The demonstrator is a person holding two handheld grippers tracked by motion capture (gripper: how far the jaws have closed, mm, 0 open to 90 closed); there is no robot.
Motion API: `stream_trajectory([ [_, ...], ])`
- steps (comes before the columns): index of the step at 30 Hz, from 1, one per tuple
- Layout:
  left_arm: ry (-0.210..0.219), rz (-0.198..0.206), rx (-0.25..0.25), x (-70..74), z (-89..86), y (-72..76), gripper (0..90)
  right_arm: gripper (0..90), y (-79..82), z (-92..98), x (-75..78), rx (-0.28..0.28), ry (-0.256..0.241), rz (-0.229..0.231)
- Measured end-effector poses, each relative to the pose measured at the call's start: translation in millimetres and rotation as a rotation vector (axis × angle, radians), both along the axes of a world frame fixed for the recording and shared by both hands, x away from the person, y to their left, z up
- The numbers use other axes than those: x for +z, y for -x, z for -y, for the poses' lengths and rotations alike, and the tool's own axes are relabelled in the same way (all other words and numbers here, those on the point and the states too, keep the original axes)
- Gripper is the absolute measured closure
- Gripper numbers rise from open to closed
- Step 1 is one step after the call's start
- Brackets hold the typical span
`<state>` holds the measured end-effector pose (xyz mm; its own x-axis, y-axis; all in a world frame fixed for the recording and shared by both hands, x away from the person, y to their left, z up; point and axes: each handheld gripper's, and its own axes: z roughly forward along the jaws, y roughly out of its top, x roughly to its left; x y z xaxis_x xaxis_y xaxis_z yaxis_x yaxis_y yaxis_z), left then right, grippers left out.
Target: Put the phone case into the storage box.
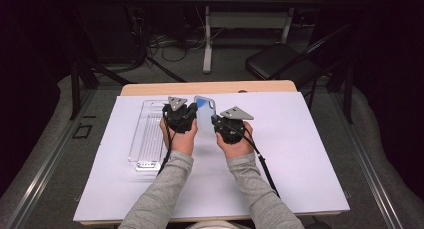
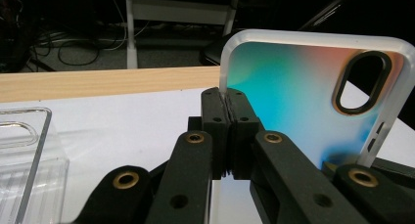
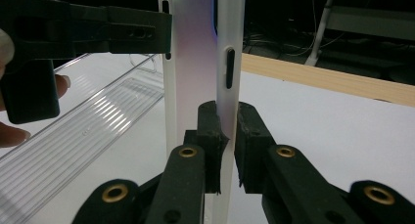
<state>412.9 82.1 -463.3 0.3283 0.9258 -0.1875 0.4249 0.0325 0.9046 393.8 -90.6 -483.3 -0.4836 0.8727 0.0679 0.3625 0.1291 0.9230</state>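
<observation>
An iridescent blue phone case (image 1: 205, 114) with frosted white edges and an oval camera cutout is held upright above the white mat, between both grippers. My left gripper (image 1: 195, 116) is shut on its left edge. In the left gripper view the jaws (image 2: 226, 100) pinch the rim of the phone case (image 2: 293, 97). My right gripper (image 1: 215, 122) is shut on the opposite side. In the right gripper view the jaws (image 3: 226, 115) clamp the side wall of the phone case (image 3: 195, 62) below its button slot, and the left gripper (image 3: 165, 31) grips the far edge.
A clear plastic tray (image 1: 147, 134) lies on the white mat (image 1: 300, 154) left of the hands, and shows again as the tray (image 2: 24, 150) and tray (image 3: 88, 131). The wooden table edge (image 1: 210, 87) runs behind. A black folding chair (image 1: 280, 61) and cables stand on the floor beyond.
</observation>
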Motion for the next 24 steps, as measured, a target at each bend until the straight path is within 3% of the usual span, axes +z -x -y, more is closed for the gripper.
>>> stream_trajectory([
  [24, -0.001, 0.002, 0.01, 2.5, -1.6, 0.7, 88.7, 81.2, 3.0, -1.7, 1.9, 0.022, -0.017, 0.023],
])
